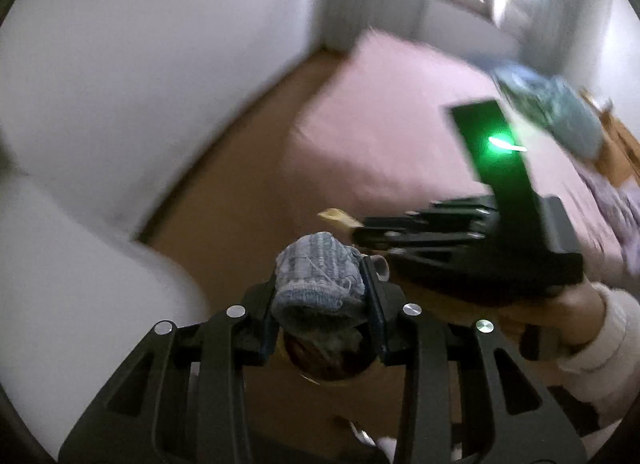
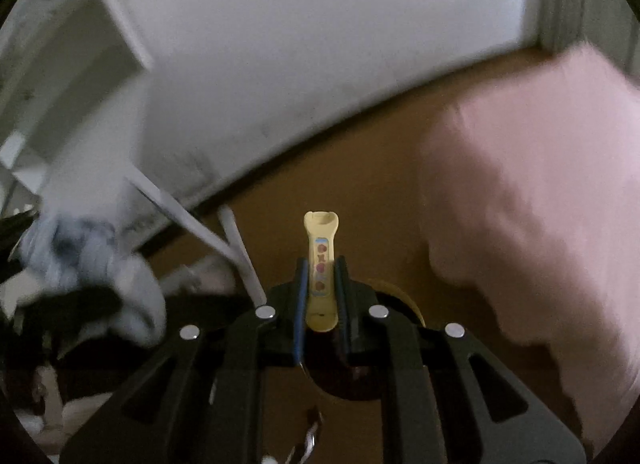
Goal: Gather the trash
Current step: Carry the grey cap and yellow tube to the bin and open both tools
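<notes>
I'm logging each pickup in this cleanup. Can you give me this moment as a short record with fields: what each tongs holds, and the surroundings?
left tongs: shut on a balled-up blue-grey knitted sock
right tongs: shut on a flat pale-yellow plastic stick with red dots
below: brown floor
beside: pink bedspread
behind: white wall
image quality: motion-blurred
</notes>
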Tool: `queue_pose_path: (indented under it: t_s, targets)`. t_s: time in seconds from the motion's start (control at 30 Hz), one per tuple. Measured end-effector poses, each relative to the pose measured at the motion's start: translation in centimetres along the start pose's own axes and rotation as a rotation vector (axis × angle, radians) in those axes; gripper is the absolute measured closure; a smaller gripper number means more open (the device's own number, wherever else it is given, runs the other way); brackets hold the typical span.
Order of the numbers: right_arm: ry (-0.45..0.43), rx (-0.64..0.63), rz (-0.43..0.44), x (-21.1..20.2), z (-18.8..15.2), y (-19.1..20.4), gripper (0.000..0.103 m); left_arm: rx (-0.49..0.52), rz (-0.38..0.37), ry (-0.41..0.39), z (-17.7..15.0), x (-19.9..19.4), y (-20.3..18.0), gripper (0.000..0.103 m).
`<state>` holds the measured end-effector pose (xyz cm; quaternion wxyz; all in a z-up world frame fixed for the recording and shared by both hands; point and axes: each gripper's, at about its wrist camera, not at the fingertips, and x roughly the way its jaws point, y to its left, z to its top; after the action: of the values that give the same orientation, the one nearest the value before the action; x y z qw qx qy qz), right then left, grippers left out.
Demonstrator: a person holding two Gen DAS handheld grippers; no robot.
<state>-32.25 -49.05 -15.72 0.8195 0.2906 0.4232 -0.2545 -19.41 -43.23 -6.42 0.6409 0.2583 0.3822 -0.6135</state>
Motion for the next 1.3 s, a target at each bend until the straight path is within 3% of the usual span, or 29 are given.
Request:
queue_pose_path:
  t_s: [0.13,0.27,0.43,0.53,0.7,0.73,0.77,0.8,0.83,0.87,0.9,1.0,1.07,1.13,1.2,1.27,1.3]
  targets:
    - [0.217,0.137,0.029,7.7,-3.1,-5.0,0.089,0.02,0.002,0.185,-2.5,8.9,-1.4,0.067]
    - [0.379,0.306,0.08,13.6,-6.9,-9.4,0.089,-0.025,0.03,0.413,-6.3,19.0,0.1,0.067]
    - [0.488,0.406,0.068,17.7,-10.0,-11.8,0.089,-0.099,0.045,0.561,-8.8,24.8,2.2,0.067]
    - [0.499,0.446,0.082,18.2,-10.8,-12.4,0.089,-0.171,0.014,0.587,-8.9,25.8,2.9,0.067]
    - [0.477,0.464,0.088,17.5,-10.8,-13.2,0.089,-0.146,0.014,0.571,-8.1,25.7,2.4,0.067]
    - [0.469,0.475,0.093,17.4,-10.8,-13.6,0.089,-0.149,0.007,0.57,-8.0,25.7,2.3,0.066]
    - [0.453,0.504,0.105,17.0,-10.8,-13.9,0.088,-0.151,0.001,0.568,-8.1,25.6,2.1,0.058]
    - [0.441,0.535,0.119,16.8,-10.7,-14.0,0.078,-0.156,-0.004,0.567,-8.1,25.0,2.2,0.048]
    - [0.429,0.564,0.124,16.5,-10.6,-14.4,0.045,-0.169,-0.006,0.555,-8.0,24.7,2.1,0.022]
    - [0.408,0.587,0.12,15.9,-10.5,-14.8,0.026,-0.179,0.0,0.537,-7.8,24.0,1.8,0.009]
    - [0.376,0.596,0.103,15.1,-10.2,-15.2,0.01,-0.187,0.008,0.503,-7.8,23.3,1.6,0.009]
    - [0.307,0.611,0.035,12.5,-9.1,-16.0,0.01,-0.169,-0.017,0.438,-6.8,21.3,0.6,0.009]
    - [0.223,0.619,-0.132,9.3,-8.1,-16.5,0.01,-0.127,-0.02,0.367,-5.8,18.9,-0.3,0.009]
    - [0.027,0.582,-0.368,3.7,-6.5,-15.8,0.01,-0.068,-0.011,0.228,-4.2,14.6,-1.5,0.009]
    - [-0.23,0.523,-0.533,-2.4,-5.2,-13.4,0.007,-0.001,0.031,0.022,-2.8,8.1,-2.7,0.008]
    - [-0.5,0.408,-0.592,-7.7,-4.1,-9.6,0.006,0.041,0.113,-0.14,-2.3,2.3,-3.0,0.006]
    - [-0.569,0.345,-0.577,-9.1,-3.9,-8.1,0.006,0.049,0.149,-0.204,-2.2,-0.5,-2.6,0.006]
